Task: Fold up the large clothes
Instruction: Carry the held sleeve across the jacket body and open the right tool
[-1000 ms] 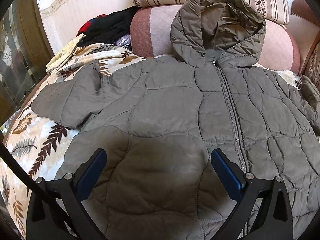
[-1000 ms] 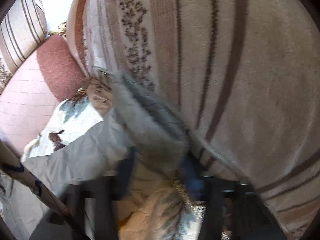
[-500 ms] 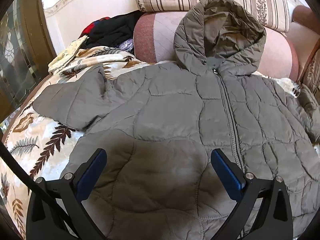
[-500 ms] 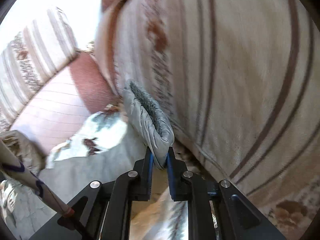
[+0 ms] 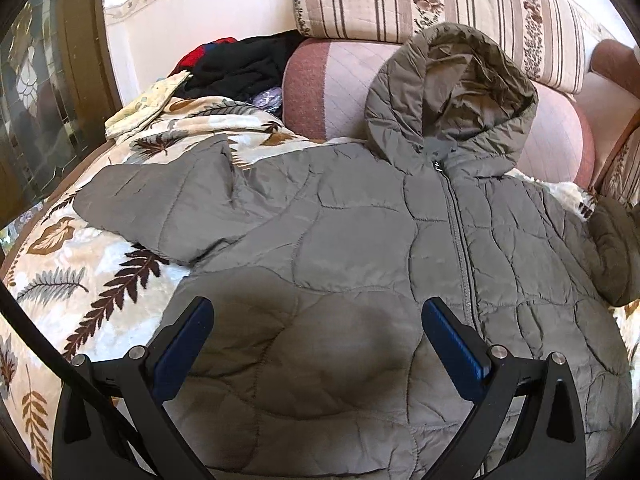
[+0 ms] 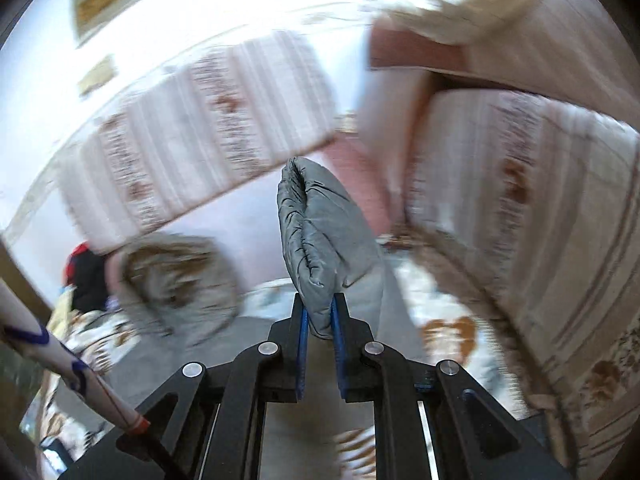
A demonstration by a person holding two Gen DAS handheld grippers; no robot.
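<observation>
- Grey quilted hooded puffer jacket (image 5: pixel 360 248) lies flat, unfolded; every fold left.
- Right gripper (image 6: pixel 319 322) clamps its sleeve cuff (image 6: pixel 320 236).
- Left gripper (image 5: pixel 316 344) spread, empty.

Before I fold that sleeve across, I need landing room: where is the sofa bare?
Bare leaf-print blanket lies below the grey quilted hooded jacket's outstretched sleeve. Crowded: black and red clothes behind it.

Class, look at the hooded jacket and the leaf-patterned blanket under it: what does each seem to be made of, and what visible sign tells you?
Jacket: probably thin synthetic shell over padding; stitched puffy panels, faint sheen, fine creases in the hood.
Blanket: looks like soft plush fleece; fuzzy, matte surface with printed leaves. The exact fibre cannot be told.
</observation>
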